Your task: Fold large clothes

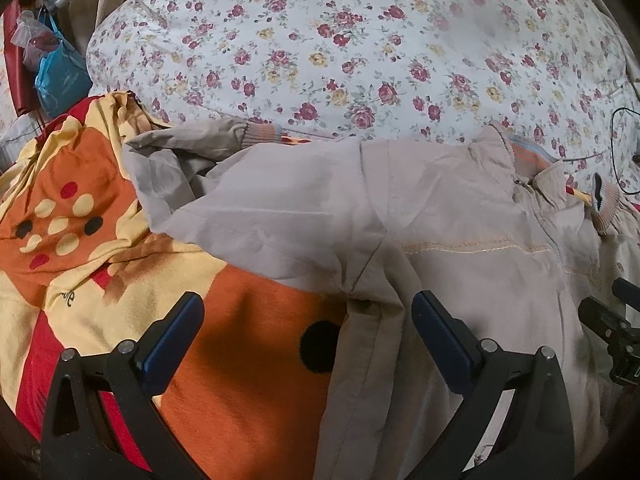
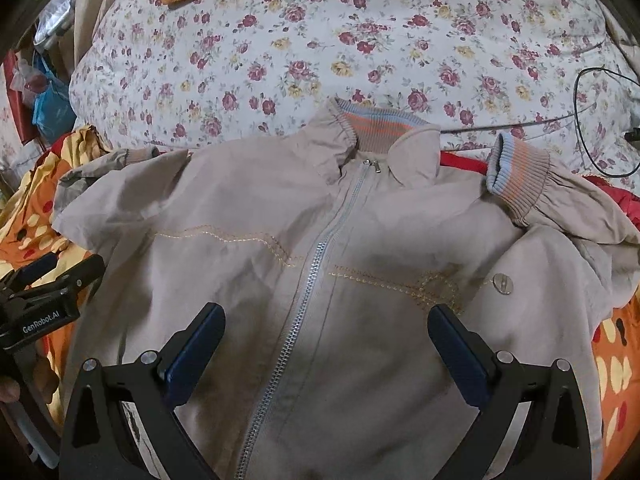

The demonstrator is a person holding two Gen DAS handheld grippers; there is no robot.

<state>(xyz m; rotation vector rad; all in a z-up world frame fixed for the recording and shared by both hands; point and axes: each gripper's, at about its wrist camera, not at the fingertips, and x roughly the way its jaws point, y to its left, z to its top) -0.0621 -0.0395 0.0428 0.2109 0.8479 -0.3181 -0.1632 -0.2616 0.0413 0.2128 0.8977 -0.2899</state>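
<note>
Below both wide-open, empty grippers, the left gripper and the right gripper, a beige zip-front jacket lies face-up on an orange patterned blanket. Its rumpled sleeve ahead of the left one could bunch, or the pads could pinch blanket too.

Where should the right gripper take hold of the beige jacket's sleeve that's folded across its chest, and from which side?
Probably just behind the striped ribbed cuff of the sleeve on the jacket. The cuff is thick, bunched and lifted off the chest panel, giving the open right gripper an edge to pinch. Come from above, from the zipper side, where the cuff's mouth faces.
</note>
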